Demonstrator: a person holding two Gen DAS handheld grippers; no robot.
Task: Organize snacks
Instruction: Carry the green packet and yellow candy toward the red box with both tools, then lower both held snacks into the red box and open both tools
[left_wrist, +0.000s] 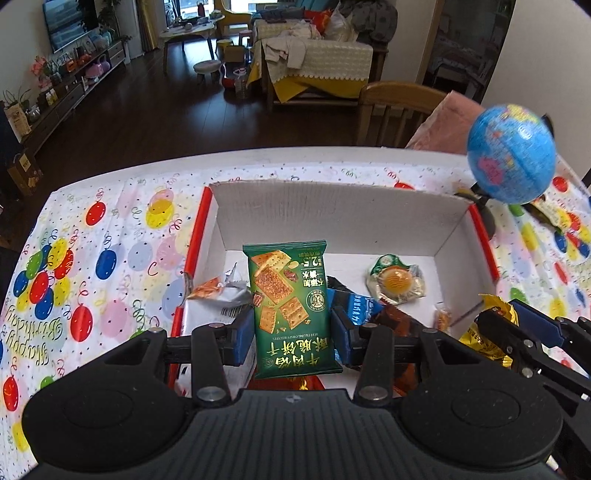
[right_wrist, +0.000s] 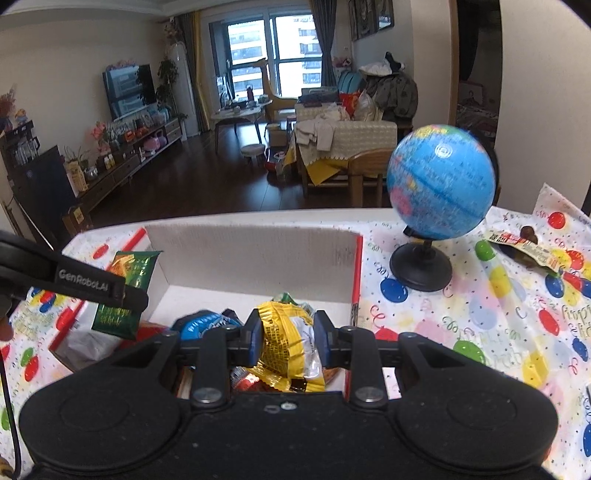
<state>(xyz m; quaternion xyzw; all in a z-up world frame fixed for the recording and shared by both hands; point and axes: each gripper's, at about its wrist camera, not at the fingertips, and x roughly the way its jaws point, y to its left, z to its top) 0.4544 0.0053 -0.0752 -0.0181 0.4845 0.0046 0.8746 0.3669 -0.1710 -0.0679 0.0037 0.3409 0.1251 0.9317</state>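
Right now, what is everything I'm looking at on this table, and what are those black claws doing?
Cardboard box: one, white inside with red edges, middle of the table.
Green biscuit packet: one, held over the box.
Yellow snack packet: one, held over the box.
Blue packet: one, inside the box.
Clear packet with an orange centre: one, on the box floor, far right.
Silver packet: one, inside the box, left.
Globe: one, blue on a black stand, right of the box.
Loose wrapped snack: one, on the cloth beyond the globe.
Tablecloth: one, white with coloured balloons.
Left gripper: black, clamped on the green packet.
Right gripper: black, clamped on the yellow packet.
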